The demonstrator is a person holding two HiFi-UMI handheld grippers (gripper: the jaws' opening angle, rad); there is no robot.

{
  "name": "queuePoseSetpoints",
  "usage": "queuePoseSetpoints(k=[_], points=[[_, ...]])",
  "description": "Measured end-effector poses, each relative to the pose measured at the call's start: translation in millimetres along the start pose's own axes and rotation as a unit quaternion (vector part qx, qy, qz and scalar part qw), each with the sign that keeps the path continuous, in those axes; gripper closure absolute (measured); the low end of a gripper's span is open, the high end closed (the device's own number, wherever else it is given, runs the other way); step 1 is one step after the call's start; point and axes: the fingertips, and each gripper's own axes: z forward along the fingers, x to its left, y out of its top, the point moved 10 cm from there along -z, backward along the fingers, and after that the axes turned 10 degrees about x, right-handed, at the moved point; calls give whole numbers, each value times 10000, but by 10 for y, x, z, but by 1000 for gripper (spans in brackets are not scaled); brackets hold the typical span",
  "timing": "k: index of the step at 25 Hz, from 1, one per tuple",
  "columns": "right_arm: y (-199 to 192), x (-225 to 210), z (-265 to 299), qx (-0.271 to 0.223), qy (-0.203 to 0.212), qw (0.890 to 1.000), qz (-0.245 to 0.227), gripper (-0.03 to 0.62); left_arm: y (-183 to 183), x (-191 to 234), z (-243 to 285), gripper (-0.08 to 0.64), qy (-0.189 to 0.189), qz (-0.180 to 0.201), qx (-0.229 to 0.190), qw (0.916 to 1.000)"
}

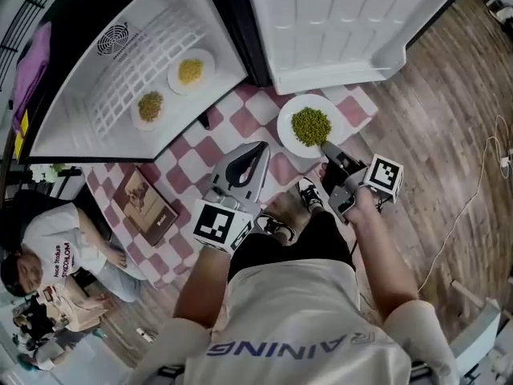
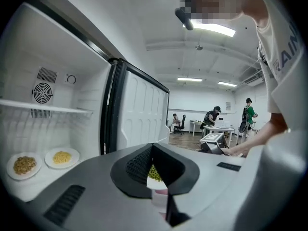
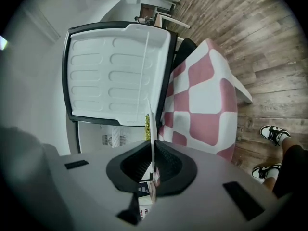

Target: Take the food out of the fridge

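Pea plate: out of the fridge, over the far right corner of the checked cloth, just below the open door. Whether it rests on the cloth or is held clear of it cannot be told.

Right gripper: jaws closed on the near rim of the pea plate. In the right gripper view the plate is seen edge-on as a thin white line between the pads. Only a sliver of peas shows there.

Left gripper: jaws together, nothing held, tip near the plate's left side but apart from it. In the left gripper view only a scrap of peas and rim is seen through the gap behind the tips.

Inside the fridge, on its floor: yellow plate and brown plate, side by side, apart. The brown food is too small to identify. The fridge top is cut off by the head view's edge.

Book: near the cloth's left edge. The cloth's near edge is hidden by the person's body and arms. Shoes are seen between the grippers.
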Motion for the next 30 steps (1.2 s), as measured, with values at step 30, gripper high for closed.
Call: queuePoseSetpoints(k=[30], points=[[76,-280,386,630,-1543,9606,-2226,351,-580,-48,98,552,-78,-305,436,9986]])
